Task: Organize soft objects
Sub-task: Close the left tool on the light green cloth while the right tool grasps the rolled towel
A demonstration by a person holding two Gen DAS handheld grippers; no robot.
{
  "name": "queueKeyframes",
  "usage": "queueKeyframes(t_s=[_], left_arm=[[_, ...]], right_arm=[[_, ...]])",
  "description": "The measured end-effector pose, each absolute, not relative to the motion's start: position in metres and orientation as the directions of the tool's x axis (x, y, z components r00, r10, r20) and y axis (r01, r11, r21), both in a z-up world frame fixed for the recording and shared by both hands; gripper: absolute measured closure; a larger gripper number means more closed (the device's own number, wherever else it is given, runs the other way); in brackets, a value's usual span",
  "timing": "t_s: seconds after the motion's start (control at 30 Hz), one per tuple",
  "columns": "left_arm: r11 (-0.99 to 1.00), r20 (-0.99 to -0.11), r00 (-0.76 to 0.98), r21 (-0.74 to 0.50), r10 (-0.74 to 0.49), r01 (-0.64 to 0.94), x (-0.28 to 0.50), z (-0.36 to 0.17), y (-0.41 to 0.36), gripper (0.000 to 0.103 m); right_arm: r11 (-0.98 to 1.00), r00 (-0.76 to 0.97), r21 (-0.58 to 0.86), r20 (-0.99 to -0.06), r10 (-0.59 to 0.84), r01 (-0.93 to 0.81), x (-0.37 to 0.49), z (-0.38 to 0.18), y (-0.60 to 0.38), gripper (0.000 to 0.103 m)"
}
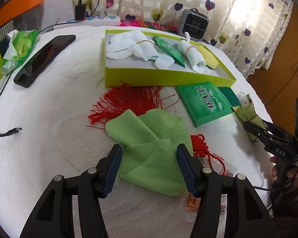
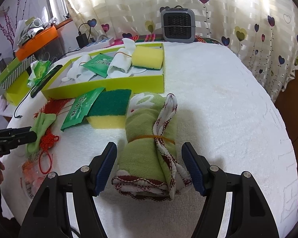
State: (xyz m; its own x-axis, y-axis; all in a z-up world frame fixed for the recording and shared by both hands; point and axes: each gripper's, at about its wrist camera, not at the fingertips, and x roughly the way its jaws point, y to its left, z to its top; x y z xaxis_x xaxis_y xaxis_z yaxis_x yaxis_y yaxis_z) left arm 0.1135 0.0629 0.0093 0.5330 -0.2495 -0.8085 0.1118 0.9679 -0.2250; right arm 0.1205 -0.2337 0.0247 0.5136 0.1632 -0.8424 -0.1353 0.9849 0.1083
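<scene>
Straddling rolled towel (image 2: 151,154) with right gripper (image 2: 151,166), fingers spread; left gripper (image 1: 149,168) spread over green cloth (image 1: 149,148). Risk: rubber band (image 2: 155,137) snagging, roll unravelling.

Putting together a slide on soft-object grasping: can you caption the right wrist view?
Open right gripper straddling a banded, rolled green towel, with the half-filled yellow-green box behind.

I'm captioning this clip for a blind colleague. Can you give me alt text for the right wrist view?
The open right gripper straddles a rolled green towel bound with a rubber band on a white tablecloth. Behind it lie a green-and-yellow sponge, a green tea packet and a yellow-green box holding soft items.
</scene>
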Motion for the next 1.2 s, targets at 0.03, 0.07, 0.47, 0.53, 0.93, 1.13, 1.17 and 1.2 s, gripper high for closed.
queueKeyframes(t_s=[0.03,0.07,0.47,0.53,0.93,1.13,1.17,1.2], left_arm=[[0.968,-0.81,0.532,-0.223,-0.248,0.112,0.1133,0.0093,0.0627,0.046],[0.969,-0.81,0.532,-0.221,-0.246,0.112,0.1133,0.0094,0.0625,0.046],[0.984,-0.824,0.538,-0.156,-0.179,0.089,0.1127,0.0079,0.0553,0.057],[0.986,-0.825,0.542,-0.142,-0.164,0.082,0.1124,0.0079,0.0562,0.065],[0.984,-0.815,0.552,-0.153,-0.178,0.091,0.1101,0.0087,0.0561,0.094],[0.983,-0.807,0.561,-0.159,-0.185,0.096,0.1079,0.0108,0.0549,0.096],[0.982,-0.805,0.563,-0.16,-0.187,0.097,0.1078,0.0112,0.0546,0.096],[0.982,-0.802,0.566,-0.164,-0.19,0.098,0.1074,0.0121,0.0549,0.096]], right_arm=[[0.985,0.512,0.109,-0.843,0.163,-0.135,0.121,0.0244,-0.2337,0.035],[0.985,0.509,0.109,-0.845,0.163,-0.135,0.1215,0.0238,-0.2337,0.035],[0.988,0.49,0.084,-0.861,0.139,-0.132,0.1243,0.0194,-0.2294,0.035],[0.988,0.49,0.083,-0.861,0.138,-0.132,0.1242,0.0192,-0.2291,0.035],[0.988,0.491,0.075,-0.861,0.131,-0.132,0.1229,0.0187,-0.2275,0.035],[0.99,0.498,0.076,-0.858,0.126,-0.12,0.1217,0.0196,-0.23,0.046],[0.99,0.5,0.075,-0.857,0.126,-0.12,0.1216,0.0202,-0.2304,0.051],[0.989,0.502,0.077,-0.855,0.13,-0.124,0.1209,0.0207,-0.2302,0.055]])
